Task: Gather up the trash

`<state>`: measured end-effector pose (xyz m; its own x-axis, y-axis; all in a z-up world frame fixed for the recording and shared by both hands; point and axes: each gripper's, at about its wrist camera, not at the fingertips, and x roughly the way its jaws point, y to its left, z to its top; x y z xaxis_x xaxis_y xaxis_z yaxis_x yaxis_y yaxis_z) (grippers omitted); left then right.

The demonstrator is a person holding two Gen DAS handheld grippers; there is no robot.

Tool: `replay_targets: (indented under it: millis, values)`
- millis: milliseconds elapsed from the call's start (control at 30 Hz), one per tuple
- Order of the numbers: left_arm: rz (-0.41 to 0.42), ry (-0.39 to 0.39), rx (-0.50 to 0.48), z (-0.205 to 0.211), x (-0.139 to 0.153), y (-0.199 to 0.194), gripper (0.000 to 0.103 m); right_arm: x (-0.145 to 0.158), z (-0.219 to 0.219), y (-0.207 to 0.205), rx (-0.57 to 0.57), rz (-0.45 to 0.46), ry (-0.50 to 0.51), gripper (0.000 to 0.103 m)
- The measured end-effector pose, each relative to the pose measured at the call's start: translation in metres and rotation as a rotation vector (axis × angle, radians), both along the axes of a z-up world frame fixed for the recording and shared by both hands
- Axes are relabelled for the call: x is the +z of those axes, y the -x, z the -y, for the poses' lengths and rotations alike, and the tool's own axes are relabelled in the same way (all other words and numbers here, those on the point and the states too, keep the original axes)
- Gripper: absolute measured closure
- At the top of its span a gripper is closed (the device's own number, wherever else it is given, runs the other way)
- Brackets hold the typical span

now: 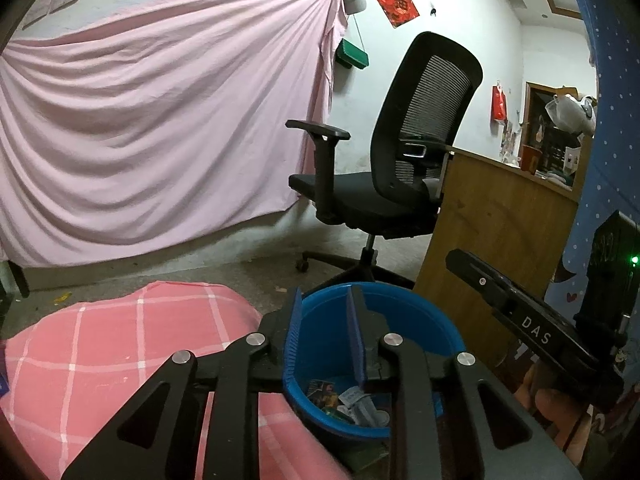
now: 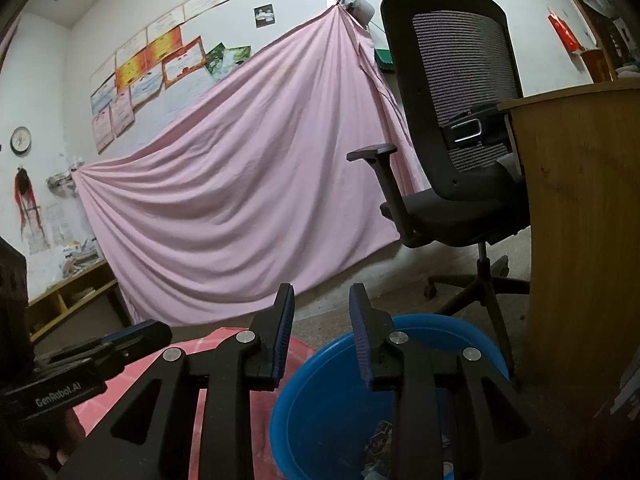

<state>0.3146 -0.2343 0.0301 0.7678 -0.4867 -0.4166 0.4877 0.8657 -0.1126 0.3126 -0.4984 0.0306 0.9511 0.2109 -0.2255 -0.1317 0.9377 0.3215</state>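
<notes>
Left gripper [image 1: 325, 334]: jaws apart, nothing between them, held over the bin's [image 1: 420, 312] near rim.

Right gripper [image 2: 322, 336]: jaws apart, empty, above the bin's left rim; its body shows right of the bin in the left view.

Bin: blue plastic, round, on the floor against the desk [image 1: 492, 220]. Rigid wall, likely light; take it by the rim if you shift it.

Trash [image 1: 348, 402]: wrappers and crumpled paper in the bin's bottom. Judged light, soft, crushable; pinch at a fold, gently.

Cushion [image 1: 120, 344]: pink check, touching the bin's left side.

Chair [image 1: 400, 152]: black mesh, behind the bin.

Sheet [image 1: 160, 120]: pink, hung on the wall beyond the bin.
</notes>
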Motion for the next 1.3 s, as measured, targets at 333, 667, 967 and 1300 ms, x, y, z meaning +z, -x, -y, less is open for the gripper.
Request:
replay_targets:
  millis: [333, 667, 967, 1300]
  values:
    - [0.018, 0.032, 0.088, -0.045, 0.01, 0.033, 0.066, 0.014, -0.009, 0.023, -0.025, 0.031, 0.031, 0.056]
    - [0.062, 0.056, 0.18, -0.108, 0.023, 0.1, 0.013, 0.028, -0.042, 0.078, -0.014, 0.02, 0.079, 0.029]
    - [0.074, 0.074, 0.29, -0.169, 0.014, 0.183, 0.002, 0.036, -0.08, 0.145, 0.015, 0.034, 0.108, 0.0]
    - [0.111, 0.037, 0.361, -0.202, -0.006, 0.262, 0.002, 0.028, -0.119, 0.217, 0.031, 0.054, 0.14, 0.0]
